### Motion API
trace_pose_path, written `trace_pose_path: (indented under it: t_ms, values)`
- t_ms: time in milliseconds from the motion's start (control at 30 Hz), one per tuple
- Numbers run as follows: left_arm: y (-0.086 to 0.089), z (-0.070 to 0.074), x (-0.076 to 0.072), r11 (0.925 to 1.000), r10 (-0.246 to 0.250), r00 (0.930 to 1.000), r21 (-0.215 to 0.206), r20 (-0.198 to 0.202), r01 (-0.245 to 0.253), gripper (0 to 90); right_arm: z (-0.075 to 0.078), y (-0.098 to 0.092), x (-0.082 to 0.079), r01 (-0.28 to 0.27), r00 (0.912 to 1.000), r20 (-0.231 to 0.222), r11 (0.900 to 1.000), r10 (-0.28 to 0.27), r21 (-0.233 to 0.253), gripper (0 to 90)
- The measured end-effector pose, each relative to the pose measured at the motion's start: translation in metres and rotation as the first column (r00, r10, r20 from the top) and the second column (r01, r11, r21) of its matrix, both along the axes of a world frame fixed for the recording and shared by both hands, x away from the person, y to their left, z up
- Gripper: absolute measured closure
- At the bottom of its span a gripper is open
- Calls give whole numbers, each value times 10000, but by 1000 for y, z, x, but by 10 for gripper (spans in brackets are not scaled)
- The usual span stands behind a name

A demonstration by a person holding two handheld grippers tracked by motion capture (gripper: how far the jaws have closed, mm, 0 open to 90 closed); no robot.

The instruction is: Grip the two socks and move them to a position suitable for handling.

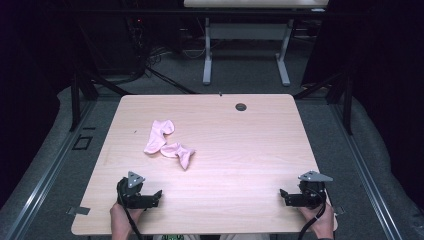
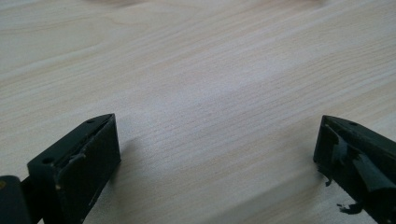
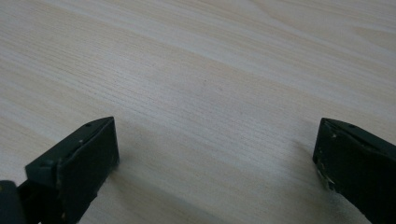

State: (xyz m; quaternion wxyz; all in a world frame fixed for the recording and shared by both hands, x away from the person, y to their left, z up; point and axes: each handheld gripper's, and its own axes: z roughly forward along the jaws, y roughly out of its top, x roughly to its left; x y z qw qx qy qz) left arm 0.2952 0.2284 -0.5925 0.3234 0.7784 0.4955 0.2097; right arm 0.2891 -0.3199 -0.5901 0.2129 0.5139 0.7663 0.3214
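step: pre-grasp, idle at near edge | left gripper + right gripper jaws spread, empty | next: likely left reaches pink socks on table

socks: soft pale pink, both of them, no print I can make out
table: light wood, fine straight grain, small dark round hole at the far side
left gripper: black, grey plate on top
right gripper: black too, same grey plate
floor: grey
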Motion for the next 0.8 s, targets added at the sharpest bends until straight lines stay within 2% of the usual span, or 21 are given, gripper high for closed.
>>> trace_pose_path:
  t_ms: [667,800]
  values:
    - [1,0,2,10000,-94,10000,4,-19,94,4,0,1,3,-64,10000,-18,10000,64,-11,0]
    - [5,3,6,9997,-263,9992,-21,-286,262,1,0,1,4,-43,10000,-10,10000,43,-2,0]
